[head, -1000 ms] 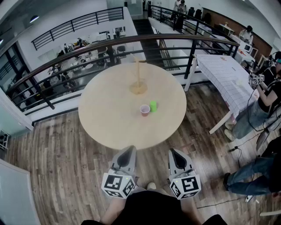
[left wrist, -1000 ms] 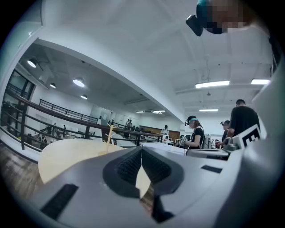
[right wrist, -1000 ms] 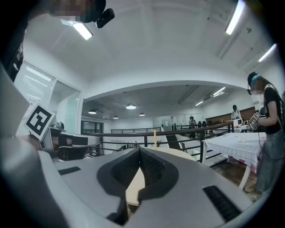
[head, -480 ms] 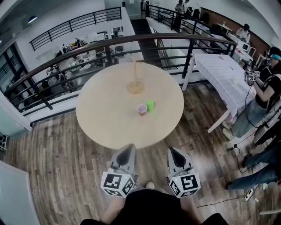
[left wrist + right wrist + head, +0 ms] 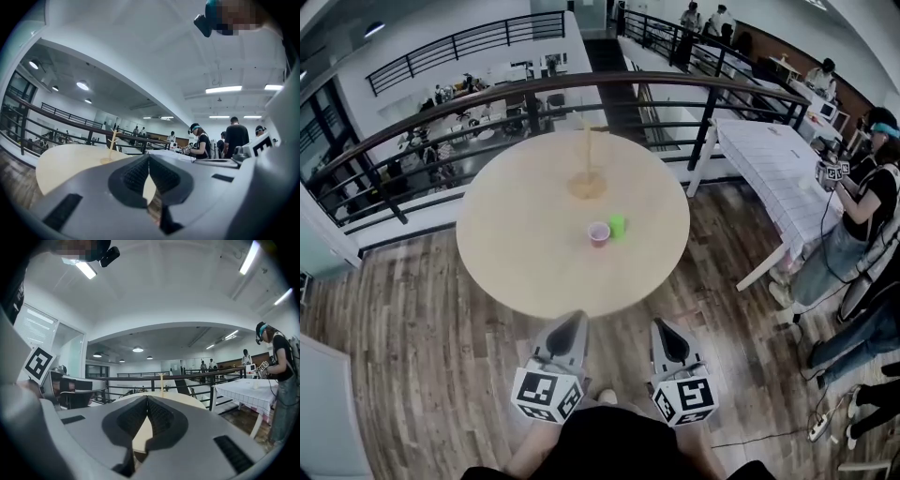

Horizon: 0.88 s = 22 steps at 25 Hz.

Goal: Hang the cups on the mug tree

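Left gripper [image 5: 571,319] and right gripper [image 5: 662,326] are held pressed together, empty, short of the table [image 5: 516,248]; pink cup [image 5: 599,233] (nearer the left) and green cup [image 5: 618,225] lie ahead

Only a black top [image 5: 609,448] can be made out on the person, at the bottom centre of the head view. The left gripper [image 5: 577,319] and right gripper [image 5: 660,325] are built as smooth light-grey shells tapered to a point. The left cube [image 5: 548,395] and right cube [image 5: 684,400] at their rear ends are covered in black-and-white square markers. Dark ribbed pads [image 5: 136,174] are set into the jaws, and black slots [image 5: 63,212] are moulded into the shell.
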Available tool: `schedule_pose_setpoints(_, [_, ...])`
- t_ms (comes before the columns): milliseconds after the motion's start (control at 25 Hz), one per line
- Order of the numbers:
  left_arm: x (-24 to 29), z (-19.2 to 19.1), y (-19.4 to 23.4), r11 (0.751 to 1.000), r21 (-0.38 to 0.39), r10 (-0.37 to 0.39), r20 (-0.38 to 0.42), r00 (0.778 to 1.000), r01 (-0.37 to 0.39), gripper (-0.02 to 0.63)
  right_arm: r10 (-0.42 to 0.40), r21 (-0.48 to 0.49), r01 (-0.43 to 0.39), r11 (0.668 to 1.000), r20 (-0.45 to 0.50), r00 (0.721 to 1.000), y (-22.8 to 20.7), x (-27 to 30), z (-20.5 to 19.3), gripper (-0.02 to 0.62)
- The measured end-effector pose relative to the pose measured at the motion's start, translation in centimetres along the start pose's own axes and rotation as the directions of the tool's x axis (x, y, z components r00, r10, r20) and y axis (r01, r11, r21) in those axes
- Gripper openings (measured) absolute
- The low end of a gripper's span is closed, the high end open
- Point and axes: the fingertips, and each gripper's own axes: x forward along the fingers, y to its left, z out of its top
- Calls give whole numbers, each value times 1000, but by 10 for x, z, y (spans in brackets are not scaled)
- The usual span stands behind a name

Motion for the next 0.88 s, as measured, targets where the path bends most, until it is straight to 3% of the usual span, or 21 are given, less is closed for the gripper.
schedule_pose_setpoints(440, [13, -4, -4, 1000, 10, 24, -3, 1000, -24, 13, 35, 19, -35, 999, 4, 999, -17, 17, -6, 11])
schedule_pose_setpoints(880, [-8, -12, 31, 988, -7, 157, -39, 987, -157, 14, 132, 59, -130, 990, -32, 991, 6, 48, -23, 11])
